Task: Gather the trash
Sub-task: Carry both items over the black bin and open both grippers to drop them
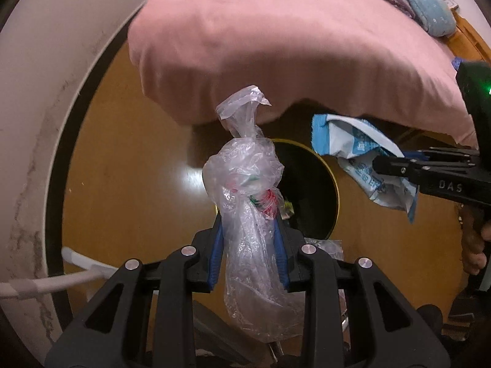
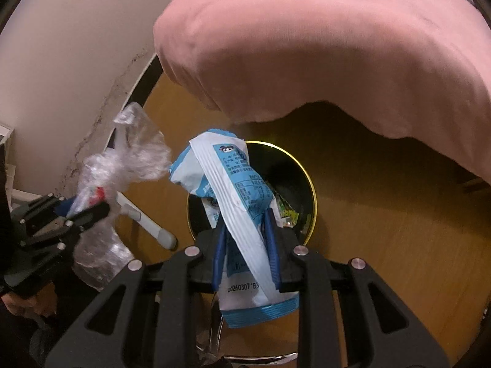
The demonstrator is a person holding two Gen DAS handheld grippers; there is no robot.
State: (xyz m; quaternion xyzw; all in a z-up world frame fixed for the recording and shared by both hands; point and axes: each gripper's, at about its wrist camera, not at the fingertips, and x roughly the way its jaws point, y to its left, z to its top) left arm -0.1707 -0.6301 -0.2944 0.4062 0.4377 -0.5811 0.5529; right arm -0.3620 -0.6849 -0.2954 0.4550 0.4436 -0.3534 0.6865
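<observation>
**Both claws loaded, over the bin**

My left claw [image 1: 248,230] is clamped on a crumpled clear plastic bag [image 1: 245,184]; its blue pads press both sides, and the bag sticks up past the tips with red and green scraps inside. My right claw [image 2: 245,227] is clamped on a blue-and-white snack wrapper [image 2: 233,190], printed side up, tail hanging below the pads. Both point steeply down. Just beyond the tips sits a black round bin with a yellow rim [image 2: 313,196] on the wooden floor [image 2: 368,214], some wrappers already inside. A pink bedcover [image 1: 276,46] overhangs above; white wall [image 1: 46,92] to the left.
</observation>
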